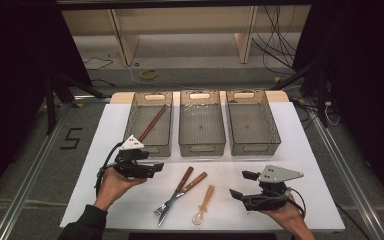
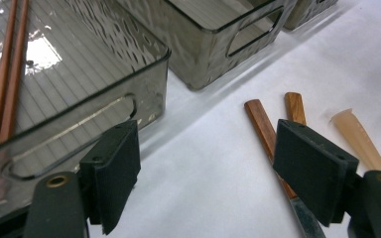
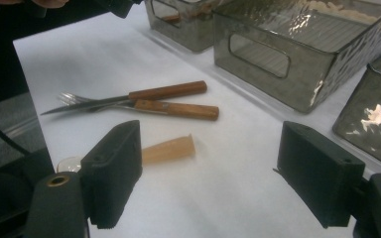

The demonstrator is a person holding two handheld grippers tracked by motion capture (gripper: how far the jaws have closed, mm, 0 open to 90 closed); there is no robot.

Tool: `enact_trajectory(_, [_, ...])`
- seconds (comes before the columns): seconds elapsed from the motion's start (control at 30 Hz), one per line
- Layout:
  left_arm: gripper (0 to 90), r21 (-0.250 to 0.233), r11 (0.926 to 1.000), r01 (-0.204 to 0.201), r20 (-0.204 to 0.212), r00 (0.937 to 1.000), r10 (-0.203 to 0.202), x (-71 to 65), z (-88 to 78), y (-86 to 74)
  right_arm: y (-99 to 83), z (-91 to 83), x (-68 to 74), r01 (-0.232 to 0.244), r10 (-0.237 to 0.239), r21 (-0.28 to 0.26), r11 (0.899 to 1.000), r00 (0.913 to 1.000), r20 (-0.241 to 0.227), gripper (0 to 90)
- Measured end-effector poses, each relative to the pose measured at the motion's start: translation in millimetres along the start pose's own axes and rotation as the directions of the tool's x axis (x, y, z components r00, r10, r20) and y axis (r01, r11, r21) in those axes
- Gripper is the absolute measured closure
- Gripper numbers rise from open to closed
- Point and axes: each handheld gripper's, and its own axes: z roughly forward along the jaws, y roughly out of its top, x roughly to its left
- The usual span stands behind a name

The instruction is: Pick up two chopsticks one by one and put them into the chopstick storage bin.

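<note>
Both claws stand wide with nothing between the pads. Left claw point(image 1: 152, 168) hovers just near of the left bin point(image 1: 149, 145), pointing right toward the cutlery; in the left gripper view its jaws frame bare white sheet, with the bin's near wall at the left pad and the wooden handles at the right pad. Right claw point(image 1: 240, 185) hangs low at the near right of the white sheet point(image 1: 310, 200), pointing left, and is well apart from the bins.

Between the two claws lie a knife point(image 1: 177, 192) and a fork point(image 1: 187, 187), both with wooden handles, crossing each other with their metal ends toward the near edge. Just to their right lies a pale spoon point(image 1: 204, 204), bowl nearest the edge.

Chopsticks point(image 1: 152, 122) rest slanted in the left bin. Middle bin point(image 1: 201, 147) and right bin point(image 1: 254, 147) stand side by side at the far end.
</note>
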Motion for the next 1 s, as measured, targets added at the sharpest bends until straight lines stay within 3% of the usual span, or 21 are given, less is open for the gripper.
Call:
enact_trajectory(0.2, [25.3,0.0,1.0,-0.006,0.004,1.0,0.006,-11.2,0.6,-2.2,0.8,3.6,0.1,0.017,-0.017,0.028,0.999,0.9998,0.0,26.2])
enact_trajectory(0.6, [24.5,0.02,0.9979,-0.061,0.047,0.9971,0.06,-51.7,10.6,3.4,-4.0,3.9,-0.2,0.008,-0.009,0.037,0.999,0.9999,0.007,26.2])
enact_trajectory(1.0, [24.0,0.072,0.9942,-0.081,0.063,0.9951,0.076,-74.4,26.3,5.0,-7.0,4.3,-0.8,-0.006,0.006,0.033,0.999,0.9999,0.012,26.2])
